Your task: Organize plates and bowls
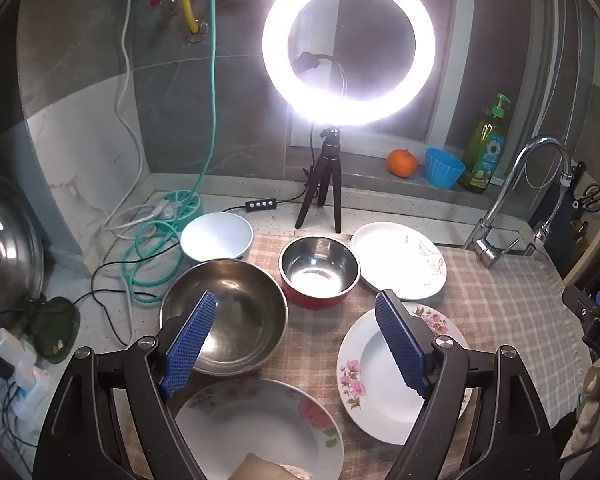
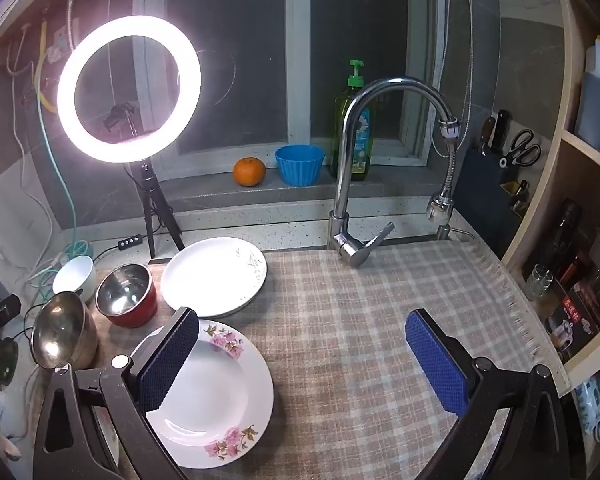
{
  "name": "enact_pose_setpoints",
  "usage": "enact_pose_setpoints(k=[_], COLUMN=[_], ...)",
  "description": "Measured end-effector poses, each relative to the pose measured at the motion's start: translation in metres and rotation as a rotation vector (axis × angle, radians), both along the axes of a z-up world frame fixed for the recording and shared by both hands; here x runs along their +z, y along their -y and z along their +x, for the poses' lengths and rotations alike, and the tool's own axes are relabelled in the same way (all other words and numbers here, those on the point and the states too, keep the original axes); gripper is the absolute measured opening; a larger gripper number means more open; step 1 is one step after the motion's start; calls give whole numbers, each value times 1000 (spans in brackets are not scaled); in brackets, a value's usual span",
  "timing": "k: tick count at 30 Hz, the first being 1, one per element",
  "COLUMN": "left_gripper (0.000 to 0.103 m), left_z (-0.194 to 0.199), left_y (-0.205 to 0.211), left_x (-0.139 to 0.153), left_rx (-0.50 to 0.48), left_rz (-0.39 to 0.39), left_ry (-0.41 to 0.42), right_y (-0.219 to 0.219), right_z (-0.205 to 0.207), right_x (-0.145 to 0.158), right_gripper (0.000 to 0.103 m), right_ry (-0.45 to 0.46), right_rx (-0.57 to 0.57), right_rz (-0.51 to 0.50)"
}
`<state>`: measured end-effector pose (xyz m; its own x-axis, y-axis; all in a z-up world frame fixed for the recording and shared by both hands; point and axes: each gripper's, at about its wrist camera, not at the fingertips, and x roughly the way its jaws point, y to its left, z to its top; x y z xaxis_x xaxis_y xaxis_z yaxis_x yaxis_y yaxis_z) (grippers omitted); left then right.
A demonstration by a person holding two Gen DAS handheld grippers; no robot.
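Observation:
On the checked cloth (image 1: 512,312) lie three plates: a pink-flowered deep plate (image 1: 364,380) (image 2: 220,396), a white plate with a faint print (image 1: 404,260) (image 2: 216,276), and a rose-patterned plate (image 1: 260,428) nearest the left camera. A large steel bowl (image 1: 236,312) (image 2: 60,332), a red bowl with a steel inside (image 1: 320,272) (image 2: 126,294) and a white bowl (image 1: 216,236) (image 2: 76,276) stand behind. My left gripper (image 1: 296,300) hovers open above the cloth between the steel bowl and the flowered plate. My right gripper (image 2: 302,320) is open over bare cloth, its left finger above the flowered plate.
A lit ring light on a tripod (image 1: 324,196) (image 2: 156,216) stands at the back. A tap (image 2: 364,184) rises at the rear of the cloth. An orange (image 2: 250,171), a blue cup (image 2: 300,164) and a soap bottle (image 2: 354,132) sit on the sill. Cables (image 1: 148,256) and a pot lid (image 1: 4,240) lie left.

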<state>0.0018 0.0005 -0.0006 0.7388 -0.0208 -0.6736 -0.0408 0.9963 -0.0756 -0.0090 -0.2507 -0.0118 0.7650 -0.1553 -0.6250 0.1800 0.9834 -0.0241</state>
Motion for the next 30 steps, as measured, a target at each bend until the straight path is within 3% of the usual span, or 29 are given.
enact_pose_setpoints(k=[11, 30], left_gripper=[82, 82], left_z=[-4, -2], left_y=[-12, -14], left_x=[-4, -3], left_rx=[53, 58], left_rz=[-27, -28], left_ry=[12, 5], right_y=[-5, -8], right_z=[5, 7], right_x=[1, -2], right_gripper=[102, 102], right_ry=[-2, -6], right_rx=[38, 41], right_rz=[23, 16])
